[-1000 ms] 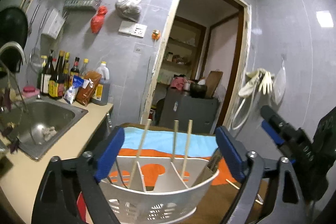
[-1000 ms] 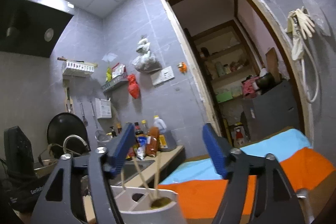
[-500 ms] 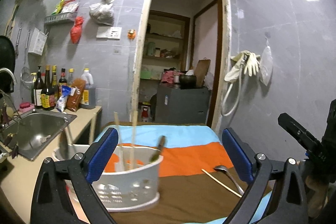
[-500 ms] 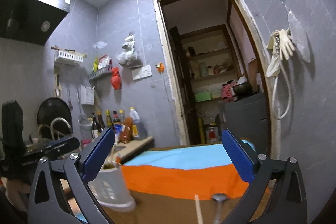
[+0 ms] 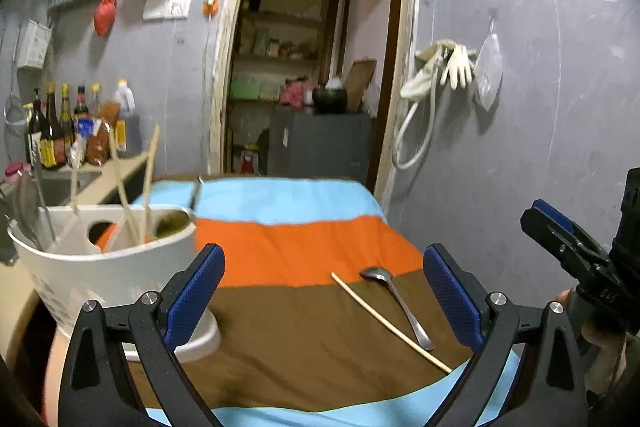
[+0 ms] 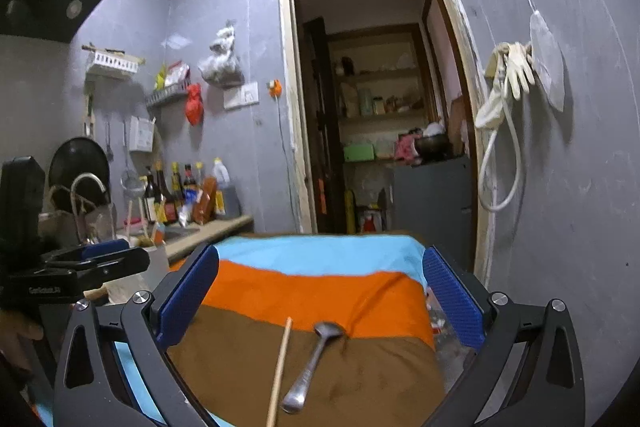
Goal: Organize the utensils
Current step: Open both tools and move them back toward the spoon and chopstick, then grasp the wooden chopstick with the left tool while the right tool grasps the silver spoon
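Spoon (image 6: 310,367) and chopstick (image 6: 280,371): on your striped cloth (image 6: 320,291), side by side, long axes running away from you, bowl farthest. Both your grippers (image 5: 324,291) (image 6: 320,295): wide open, empty. The caddy (image 5: 108,267), earlier between your left jaws, now sits left.

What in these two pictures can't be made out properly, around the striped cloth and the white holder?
- White utensil holder, left wrist view: blurred; its lower right is behind the left gripper. In the right wrist view that gripper nearly hides it.
- Its contents: dark, smeared shapes beside the chopsticks.
- Loose chopstick, right wrist view: near end cut off by the bottom edge.
- Bottle labels: too small.
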`<action>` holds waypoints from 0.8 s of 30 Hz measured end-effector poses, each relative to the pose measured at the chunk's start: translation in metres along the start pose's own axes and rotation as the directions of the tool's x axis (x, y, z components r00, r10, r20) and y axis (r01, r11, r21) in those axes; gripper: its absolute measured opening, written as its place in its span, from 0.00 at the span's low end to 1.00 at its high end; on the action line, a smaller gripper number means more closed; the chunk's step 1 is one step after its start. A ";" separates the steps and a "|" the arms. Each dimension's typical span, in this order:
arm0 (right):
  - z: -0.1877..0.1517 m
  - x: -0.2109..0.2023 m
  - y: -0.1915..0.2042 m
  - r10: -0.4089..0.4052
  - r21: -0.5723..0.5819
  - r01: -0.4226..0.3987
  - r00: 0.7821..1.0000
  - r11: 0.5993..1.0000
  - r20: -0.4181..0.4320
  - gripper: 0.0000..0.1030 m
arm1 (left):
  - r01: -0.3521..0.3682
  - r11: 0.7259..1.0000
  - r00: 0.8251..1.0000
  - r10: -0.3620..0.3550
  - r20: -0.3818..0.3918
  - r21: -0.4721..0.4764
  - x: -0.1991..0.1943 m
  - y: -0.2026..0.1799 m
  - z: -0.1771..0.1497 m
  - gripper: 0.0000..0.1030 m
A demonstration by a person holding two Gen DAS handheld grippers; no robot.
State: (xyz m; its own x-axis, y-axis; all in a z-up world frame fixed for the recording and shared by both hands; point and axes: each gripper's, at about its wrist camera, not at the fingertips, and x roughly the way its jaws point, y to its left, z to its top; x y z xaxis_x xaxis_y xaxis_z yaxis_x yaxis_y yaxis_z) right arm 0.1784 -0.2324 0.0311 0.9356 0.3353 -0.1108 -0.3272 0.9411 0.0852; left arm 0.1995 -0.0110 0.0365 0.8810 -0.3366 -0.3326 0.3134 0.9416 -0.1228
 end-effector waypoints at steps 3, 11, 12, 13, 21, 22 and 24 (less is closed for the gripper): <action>-0.007 0.007 -0.008 -0.001 0.007 0.001 0.999 1.000 -0.036 1.00 | -0.008 1.000 0.999 0.007 -0.045 -0.008 0.015 -0.001 -0.005 0.94; -0.019 0.034 -0.024 0.023 0.034 -0.018 0.985 0.999 -0.172 1.00 | 0.062 0.996 0.973 -0.074 -0.220 -0.059 0.058 0.001 -0.015 0.94; -0.020 0.039 -0.025 0.025 0.039 -0.018 0.980 0.999 -0.198 1.00 | 0.071 0.995 0.967 -0.085 -0.241 -0.066 0.063 0.001 -0.013 0.94; -0.022 0.045 -0.028 0.029 0.047 -0.019 0.973 0.999 -0.228 0.99 | 0.080 0.994 0.960 -0.097 -0.264 -0.074 0.069 0.002 -0.013 0.93; -0.042 0.088 -0.051 0.102 0.147 -0.041 0.894 0.988 -0.436 0.75 | 0.162 0.968 0.873 -0.230 -0.430 -0.190 0.116 0.008 -0.015 0.55; -0.045 0.093 -0.055 0.115 0.167 -0.041 0.881 0.985 -0.460 0.71 | 0.169 0.964 0.860 -0.246 -0.448 -0.205 0.121 0.009 -0.017 0.51; -0.049 0.097 -0.059 0.126 0.189 -0.037 0.866 0.981 -0.484 0.69 | 0.176 0.957 0.833 -0.270 -0.483 -0.231 0.133 0.010 -0.018 0.44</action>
State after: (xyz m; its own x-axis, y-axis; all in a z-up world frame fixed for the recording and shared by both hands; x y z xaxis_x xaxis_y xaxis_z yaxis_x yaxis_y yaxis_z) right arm 0.2821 -0.2532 -0.0331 0.7044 0.4299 -0.5648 -0.3304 0.9028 0.2752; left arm 0.3129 -0.0463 -0.0258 0.4785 -0.5364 -0.6952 0.3728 0.8409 -0.3922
